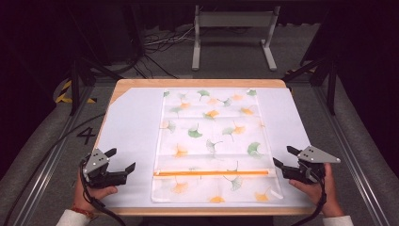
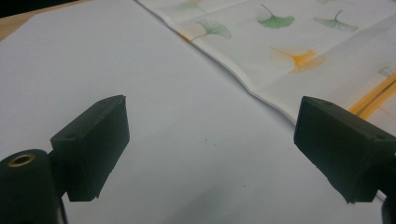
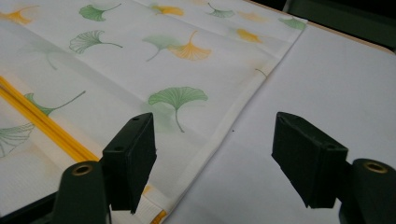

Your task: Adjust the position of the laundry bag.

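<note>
A white cloth bag [image 1: 214, 143] printed with green and orange ginkgo leaves lies flat in the middle of the table, an orange zipper [image 1: 211, 173] running across its near end. My left gripper [image 1: 121, 160] rests open on the white mat to the left of the bag, nothing between its jaws. My right gripper [image 1: 282, 157] stands open just off the bag's right edge. In the left gripper view the jaws frame bare mat, with the bag's edge [image 2: 243, 79] at the right. In the right gripper view the bag's seam [image 3: 224, 126] runs between the jaws.
A white mat [image 1: 131, 127] covers a wooden table [image 1: 141, 84]. A grey metal stand [image 1: 233, 33] and cables sit on the floor beyond. Dark frame bars flank both sides of the table.
</note>
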Demonstrator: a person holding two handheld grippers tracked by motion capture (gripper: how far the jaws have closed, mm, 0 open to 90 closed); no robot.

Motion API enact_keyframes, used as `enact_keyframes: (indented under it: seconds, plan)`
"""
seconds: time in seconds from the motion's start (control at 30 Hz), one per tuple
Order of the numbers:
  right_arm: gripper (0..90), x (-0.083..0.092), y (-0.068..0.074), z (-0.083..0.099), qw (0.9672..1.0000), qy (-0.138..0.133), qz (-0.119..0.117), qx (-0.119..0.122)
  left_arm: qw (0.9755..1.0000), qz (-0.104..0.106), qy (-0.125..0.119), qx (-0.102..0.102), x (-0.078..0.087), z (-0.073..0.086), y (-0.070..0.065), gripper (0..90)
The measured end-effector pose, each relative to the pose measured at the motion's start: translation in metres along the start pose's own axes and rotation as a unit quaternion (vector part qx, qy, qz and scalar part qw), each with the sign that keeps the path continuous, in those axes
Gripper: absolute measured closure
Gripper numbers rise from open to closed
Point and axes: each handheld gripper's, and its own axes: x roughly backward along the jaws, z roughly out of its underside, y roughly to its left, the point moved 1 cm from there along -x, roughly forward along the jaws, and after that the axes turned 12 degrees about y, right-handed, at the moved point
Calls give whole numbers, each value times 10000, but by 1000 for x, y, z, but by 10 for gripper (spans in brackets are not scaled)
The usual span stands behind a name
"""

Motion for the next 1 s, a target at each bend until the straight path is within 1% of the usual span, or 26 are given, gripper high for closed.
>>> enact_keyframes:
  seconds: [0.03, 0.1, 0.2, 0.23, 0.27, 0.3, 0.33, 0.37, 0.4, 0.43, 0.47, 0.5, 0.53, 0.57, 0.63, 0.67, 0.73, 0.77, 0.8, 0.83, 0.87, 0.9, 0.93, 1.0]
  plan:
    - [307, -1, 1, 0, 10000, 24, -1, 24, 9999, 87, 53, -22, -3, 0, -3, 120]
    - [307, -2, 3, 1, 10000, 83, -24, 33, 9999, 94, 102, -95, -6, -2, -6, 123]
    - [321, -4, 4, 2, 9998, 201, -22, 33, 9996, 213, 178, -77, -10, -3, -8, 138]
    - [334, -5, 4, 2, 9998, 211, -35, 25, 9994, 237, 222, -74, -11, -3, -9, 140]
    - [350, -5, 4, 2, 9997, 231, -63, -9, 9994, 207, 266, -105, -13, -4, -10, 145]
    - [354, -7, 3, 2, 9996, 262, -86, -37, 9992, 222, 310, -124, -15, -6, -11, 148]
    - [375, -9, 2, 2, 9994, 306, -122, -56, 9990, 292, 339, -90, -17, -6, -12, 156]
    - [428, -11, 1, 1, 9994, 328, -109, -58, 9988, 244, 408, -150, -20, -8, -14, 163]
    - [465, -10, 1, 1, 9995, 298, -80, -66, 9986, 243, 440, -186, -22, -10, -15, 164]
    - [521, -9, 1, 1, 9998, 188, -59, -89, 9986, 243, 440, -186, -22, -10, -15, 170]
    - [543, -8, 1, 1, 9998, 150, -102, -93, 9983, 255, 487, -192, -25, -11, -16, 178]
    - [543, -8, 1, 1, 9998, 150, -102, -93, 9981, 204, 530, -254, -27, -13, -17, 178]
    - [554, -10, 1, 0, 9995, 200, -242, -83, 9979, 241, 531, -267, -30, -15, -17, 193]
    - [554, -10, 1, 0, 9995, 200, -242, -83, 9975, 347, 557, -265, -32, -17, -17, 193]
    - [536, -15, 2, -1, 9989, 393, -231, -63, 9969, 405, 617, -267, -37, -20, -17, 197]
    - [521, -17, 2, -2, 9988, 421, -238, -78, 9966, 487, 615, -252, -39, -21, -17, 197]
    - [482, -20, 1, -6, 9984, 480, -272, -146, 9961, 537, 674, -195, -44, -23, -16, 197]
    - [465, -22, 0, -8, 9981, 496, -291, -205, 9955, 586, 718, -214, -47, -24, -16, 197]
    - [446, -25, -2, -10, 9977, 534, -325, -276, 9949, 606, 769, -251, -49, -25, -16, 194]
    - [426, -29, -3, -11, 9972, 585, -340, -315, 9944, 576, 834, -291, -51, -27, -16, 190]
    - [414, -32, -4, -12, 9968, 639, -332, -358, 9939, 600, 880, -299, -54, -28, -16, 190]
    - [408, -35, -4, -12, 9962, 698, -354, -386, 9932, 637, 912, -327, -56, -29, -16, 189]
    - [400, -38, -5, -13, 9959, 744, -353, -377, 9932, 637, 912, -327, -56, -29, -16, 189]
    - [399, -41, -5, -14, 9953, 791, -379, -399, 9916, 623, 1073, -369, -64, -33, -17, 189]
